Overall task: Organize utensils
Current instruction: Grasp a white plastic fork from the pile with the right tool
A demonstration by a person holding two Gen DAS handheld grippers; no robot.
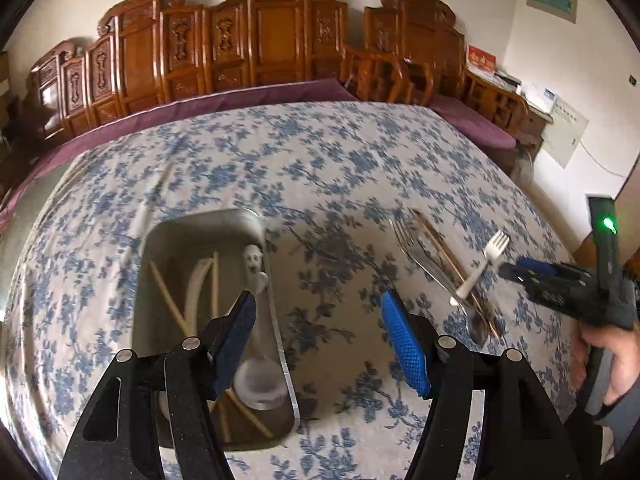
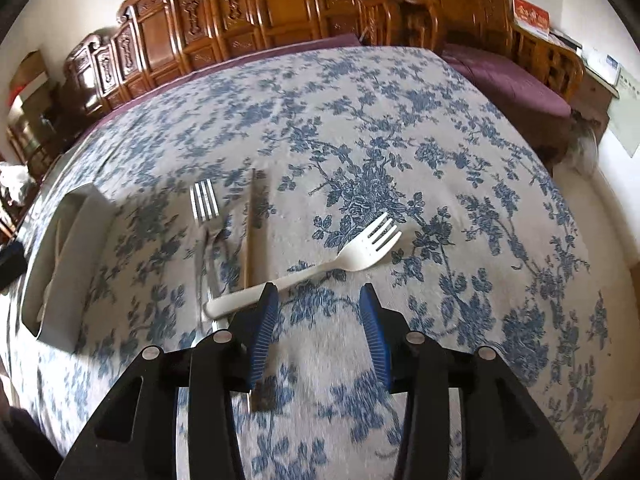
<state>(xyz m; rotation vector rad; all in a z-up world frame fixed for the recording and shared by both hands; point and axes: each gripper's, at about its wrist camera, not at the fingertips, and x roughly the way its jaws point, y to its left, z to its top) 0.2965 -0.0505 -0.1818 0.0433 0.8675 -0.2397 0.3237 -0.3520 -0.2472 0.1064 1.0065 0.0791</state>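
A metal tray [image 1: 200,218] lies on the floral tablecloth and holds wooden chopsticks [image 1: 170,302] and a white spoon [image 1: 258,380] with a little ghost figure on its handle. My left gripper [image 1: 316,304] hangs open and empty over the tray's right rim. To the right lie a metal fork [image 1: 416,248], a pair of dark chopsticks [image 1: 452,260] and a white plastic fork [image 1: 480,268]. My right gripper [image 2: 318,292] is open just in front of the white plastic fork [image 2: 320,270], whose handle passes behind the left fingertip. Beside it lie the metal fork [image 2: 205,204] and chopsticks [image 2: 250,232].
The tray [image 2: 88,232] sits at the left in the right wrist view. A hand [image 1: 608,360] holds the right gripper [image 1: 532,276] at the table's right edge. Carved wooden seats [image 1: 276,40] with purple cushions [image 1: 240,96] line the far side.
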